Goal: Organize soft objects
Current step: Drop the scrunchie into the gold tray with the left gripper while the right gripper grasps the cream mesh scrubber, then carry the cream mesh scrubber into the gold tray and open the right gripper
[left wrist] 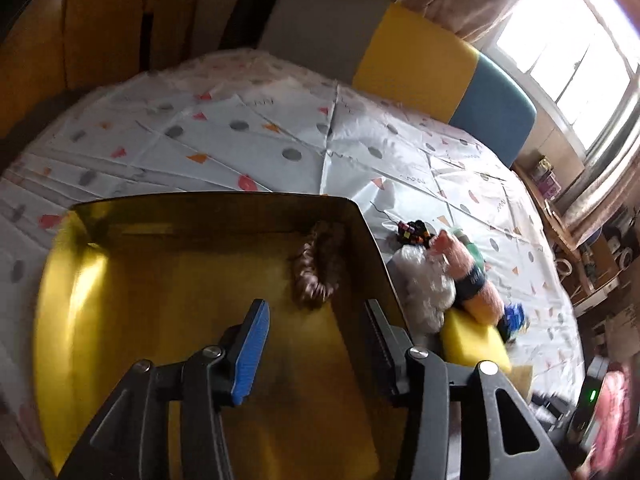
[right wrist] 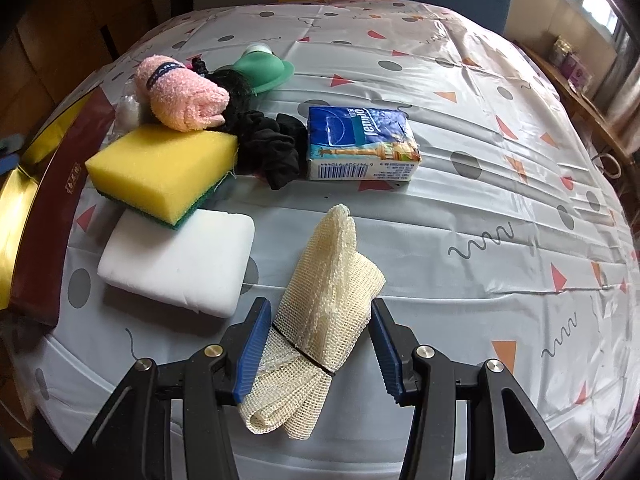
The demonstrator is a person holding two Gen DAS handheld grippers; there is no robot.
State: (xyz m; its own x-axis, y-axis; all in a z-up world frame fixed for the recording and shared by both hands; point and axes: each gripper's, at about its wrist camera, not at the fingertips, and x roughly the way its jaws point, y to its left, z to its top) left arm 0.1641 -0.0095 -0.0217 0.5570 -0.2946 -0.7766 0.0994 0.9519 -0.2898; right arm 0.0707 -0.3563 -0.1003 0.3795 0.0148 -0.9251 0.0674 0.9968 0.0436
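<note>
Left tongs (left wrist: 316, 344): spread wide, nothing between the fingers, hanging over the inside of the shallow gold-lined box (left wrist: 160, 280)
Gold box: sits on the bench (left wrist: 280, 128) under a white cloth printed with grey dots and orange triangles; its dark red outer wall (right wrist: 60, 200) shows at the left edge of the right wrist view
Brown fuzzy scrunchie (left wrist: 318, 270): lies inside the gold box against its right wall, just ahead of the left tongs
Right tongs (right wrist: 318, 346): spread, one finger on each side of the cream mesh cloth roll (right wrist: 320, 320); the left pad sits at or very near the mesh, the right pad clear of it
Cream mesh roll: lies on the bench, bound by a thin black band near its close end
White foam block (right wrist: 180, 264): flat on the bench just left of the mesh roll
Yellow sponge with green scouring base (right wrist: 160, 168): overlaps the far edge of the white block
Pink fluffy rolled towel (right wrist: 180, 96): rests on the far end of the yellow sponge
Black fabric scrunchies (right wrist: 272, 148): bunched between the sponge and the blue tissue pack (right wrist: 360, 144)
Green silicone piece (right wrist: 264, 70): behind the pink towel, farther back on the bench
</note>
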